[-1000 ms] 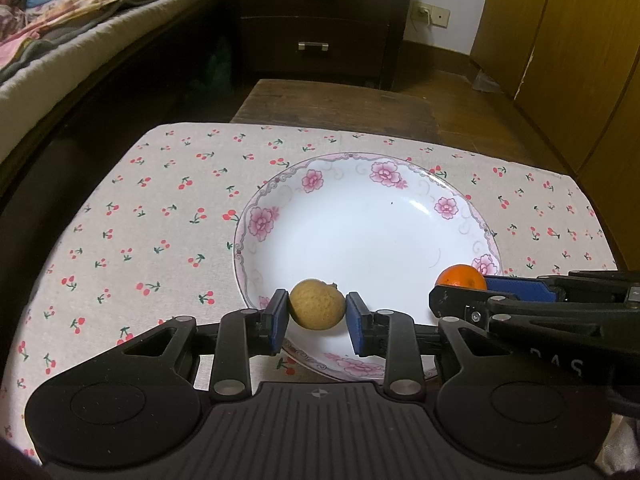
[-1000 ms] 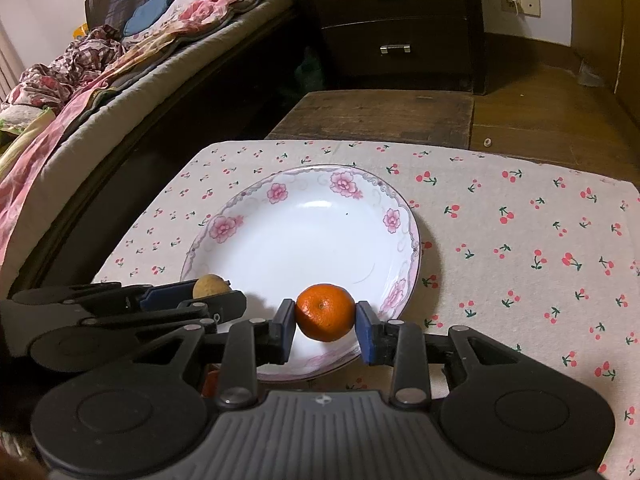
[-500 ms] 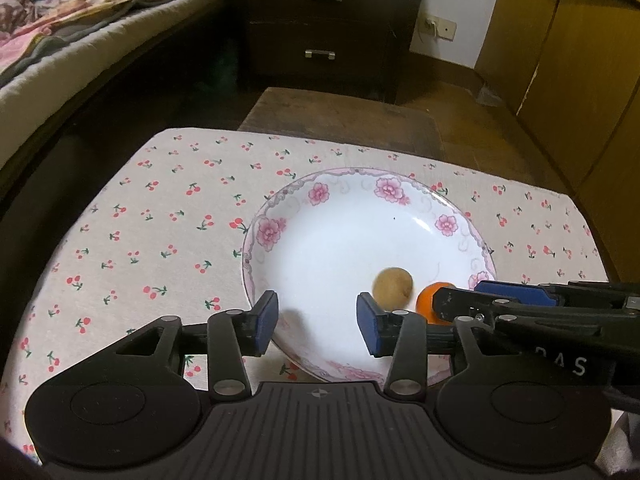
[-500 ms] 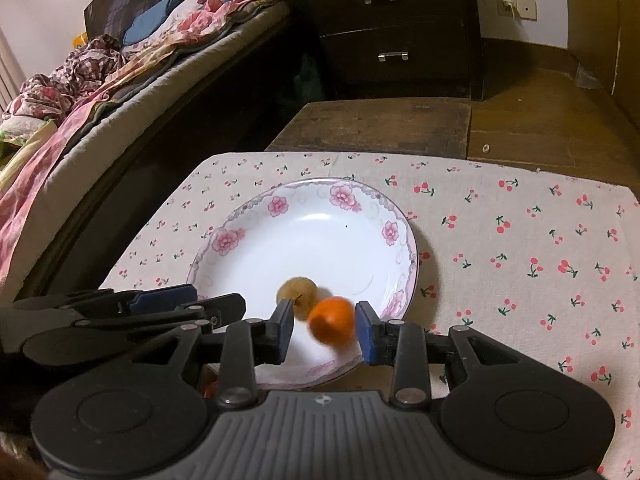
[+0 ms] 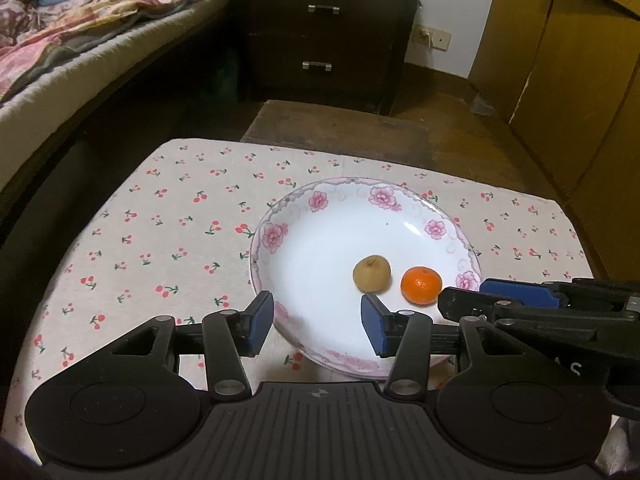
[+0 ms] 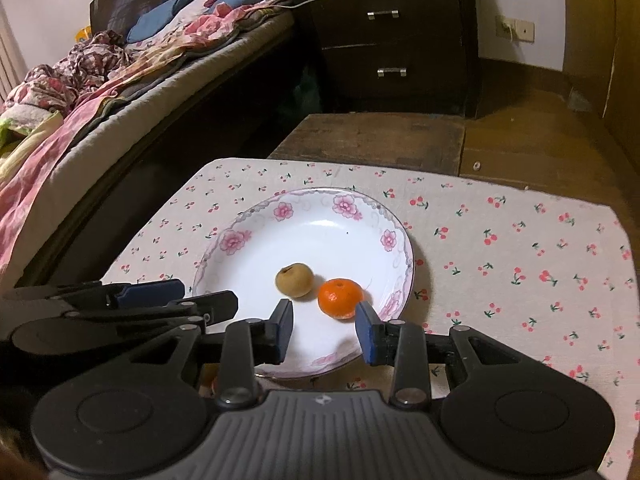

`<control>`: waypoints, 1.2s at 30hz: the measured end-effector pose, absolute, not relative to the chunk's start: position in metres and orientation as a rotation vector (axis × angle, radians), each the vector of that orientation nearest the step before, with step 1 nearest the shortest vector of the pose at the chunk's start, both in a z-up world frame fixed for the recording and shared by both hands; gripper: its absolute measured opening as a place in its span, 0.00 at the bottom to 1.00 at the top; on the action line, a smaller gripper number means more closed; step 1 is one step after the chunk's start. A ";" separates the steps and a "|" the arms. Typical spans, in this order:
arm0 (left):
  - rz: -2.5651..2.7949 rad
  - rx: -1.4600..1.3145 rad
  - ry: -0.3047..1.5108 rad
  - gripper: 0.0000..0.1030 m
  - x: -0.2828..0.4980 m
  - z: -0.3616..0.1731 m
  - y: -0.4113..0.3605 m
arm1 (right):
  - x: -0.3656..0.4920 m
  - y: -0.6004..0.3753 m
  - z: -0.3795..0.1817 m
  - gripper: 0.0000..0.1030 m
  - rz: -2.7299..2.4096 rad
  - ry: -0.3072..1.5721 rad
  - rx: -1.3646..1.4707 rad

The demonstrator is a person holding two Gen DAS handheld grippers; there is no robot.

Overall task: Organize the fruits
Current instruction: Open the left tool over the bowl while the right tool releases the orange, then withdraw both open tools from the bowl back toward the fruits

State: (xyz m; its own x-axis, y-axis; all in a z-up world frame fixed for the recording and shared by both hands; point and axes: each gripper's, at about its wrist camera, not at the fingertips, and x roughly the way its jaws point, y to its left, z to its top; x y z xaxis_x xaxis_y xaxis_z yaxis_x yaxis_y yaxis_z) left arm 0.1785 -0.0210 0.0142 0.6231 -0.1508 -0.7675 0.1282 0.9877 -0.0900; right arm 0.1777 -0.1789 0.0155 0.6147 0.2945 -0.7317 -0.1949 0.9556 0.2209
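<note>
Now both fruits sit side by side in the plate [image 5: 436, 216] on the bench: brown fruit [image 5: 371, 273], mandarin [image 5: 421, 285]. Left gripper [image 5: 317, 323] and right gripper [image 6: 325, 330] jaws released, empty, near the rim.

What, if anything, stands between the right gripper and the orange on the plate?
Nothing visible. The right gripper is open just short of the orange, which lies on the plate right ahead of the gap between its jaws. The brown fruit sits beside the orange, off to the left, not in the path.
</note>
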 end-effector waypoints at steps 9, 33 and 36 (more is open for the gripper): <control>-0.166 -0.023 0.860 0.57 0.159 0.026 -0.015 | 0.156 -0.173 0.029 0.34 0.281 0.843 0.116; -0.156 0.057 0.860 0.57 0.105 0.026 -0.008 | 0.105 -0.161 0.028 0.34 0.295 0.868 0.097; -0.157 0.064 0.867 0.57 0.099 0.025 -0.007 | 0.100 -0.160 0.026 0.34 0.298 0.879 0.094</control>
